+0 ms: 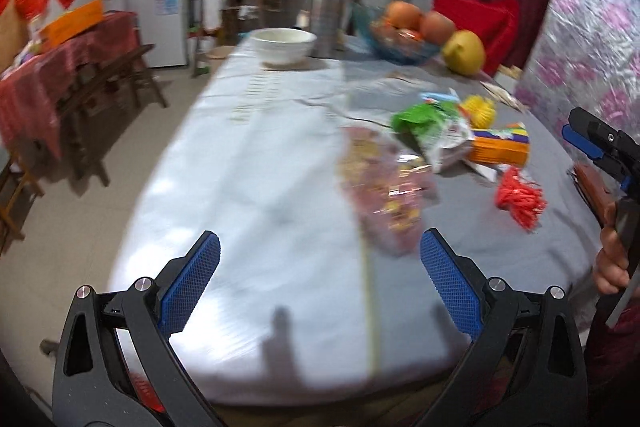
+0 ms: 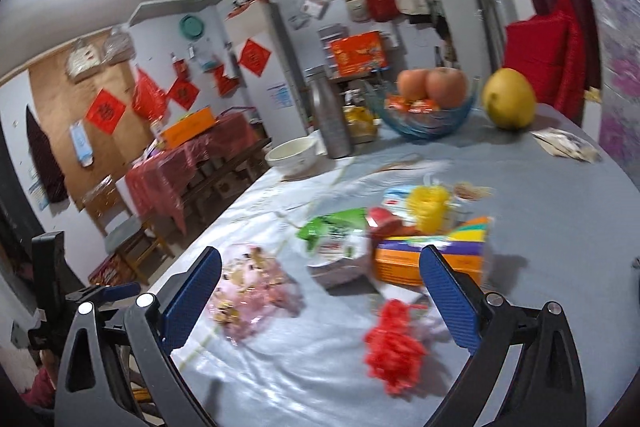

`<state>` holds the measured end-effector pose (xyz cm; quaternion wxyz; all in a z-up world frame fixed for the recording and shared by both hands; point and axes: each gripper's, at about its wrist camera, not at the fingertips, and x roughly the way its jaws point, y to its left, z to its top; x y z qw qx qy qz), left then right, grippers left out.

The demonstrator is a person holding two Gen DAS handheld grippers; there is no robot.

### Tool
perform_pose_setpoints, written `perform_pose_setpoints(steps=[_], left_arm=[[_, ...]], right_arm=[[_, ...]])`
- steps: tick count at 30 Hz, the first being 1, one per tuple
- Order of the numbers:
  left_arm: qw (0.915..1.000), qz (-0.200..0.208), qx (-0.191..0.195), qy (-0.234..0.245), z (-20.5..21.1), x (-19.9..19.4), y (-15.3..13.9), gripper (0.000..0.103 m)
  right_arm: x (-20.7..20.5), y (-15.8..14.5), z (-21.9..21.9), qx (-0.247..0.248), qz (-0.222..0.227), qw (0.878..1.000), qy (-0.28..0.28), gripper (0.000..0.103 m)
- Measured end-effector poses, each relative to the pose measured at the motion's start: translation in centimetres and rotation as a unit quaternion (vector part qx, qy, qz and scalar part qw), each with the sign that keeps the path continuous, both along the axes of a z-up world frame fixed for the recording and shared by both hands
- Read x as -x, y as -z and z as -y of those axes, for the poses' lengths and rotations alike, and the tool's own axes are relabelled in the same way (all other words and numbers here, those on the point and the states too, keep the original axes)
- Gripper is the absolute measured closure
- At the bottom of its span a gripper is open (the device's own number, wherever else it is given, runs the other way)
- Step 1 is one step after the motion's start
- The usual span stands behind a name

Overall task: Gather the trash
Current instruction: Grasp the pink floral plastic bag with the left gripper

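Trash lies on the grey tablecloth (image 1: 260, 187): a pink clear wrapper (image 1: 384, 183), a green and white snack bag (image 1: 432, 131), an orange and purple box (image 1: 500, 145), a yellow mesh piece (image 1: 478, 111) and a red mesh piece (image 1: 520, 201). My left gripper (image 1: 320, 279) is open and empty over the near table edge, left of the pink wrapper. My right gripper (image 2: 320, 291) is open and empty, above the table with the red mesh piece (image 2: 394, 343), the pink wrapper (image 2: 250, 291) and the box (image 2: 432, 253) ahead of it. The right gripper also shows at the left wrist view's right edge (image 1: 600, 147).
A white bowl (image 1: 282, 45), a metal bottle (image 1: 326, 15), a blue glass fruit bowl with apples (image 1: 404, 35) and a yellow pear (image 1: 464, 51) stand at the table's far end. A red-clothed side table and wooden chairs (image 1: 80, 75) stand to the left. A floral covering (image 1: 592, 39) is on the right.
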<state>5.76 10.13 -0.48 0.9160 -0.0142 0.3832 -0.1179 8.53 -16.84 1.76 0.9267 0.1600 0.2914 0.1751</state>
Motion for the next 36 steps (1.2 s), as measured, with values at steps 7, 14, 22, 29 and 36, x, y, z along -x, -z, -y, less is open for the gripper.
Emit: perform_pose_setpoints(steps=[7,14,22,29,36], left_arm=[[0.9991,-0.02,-0.001,0.037,5.3,-3.9,1.9,0.007],[0.9974,-0.071,0.013,0.002,5.6,-7.5,5.1,0.007],[0.9973,-0.063,-0.037,-0.001,6.4,-7.1,5.6,0.007],[0.9964,-0.065,-0.054,0.0,6.7,-7.2,5.8,0.007],[0.9976,-0.061,-0.032,-0.001,6.3,-7.1,5.6,0.007]], right_arm=[[1.4,1.4,1.7,-0.008,-0.01,1.0,0.024,0.006],[2.0,4.2,2.4,0.012,-0.042,0.999,0.018,0.006],[3.0,6.5,-0.6,0.072,-0.058,0.996,-0.02,0.019],[2.3,7.3,-2.4,0.095,-0.071,0.993,-0.025,0.042],[1.2,8.4,-2.7,0.106,-0.096,0.989,-0.02,0.073]])
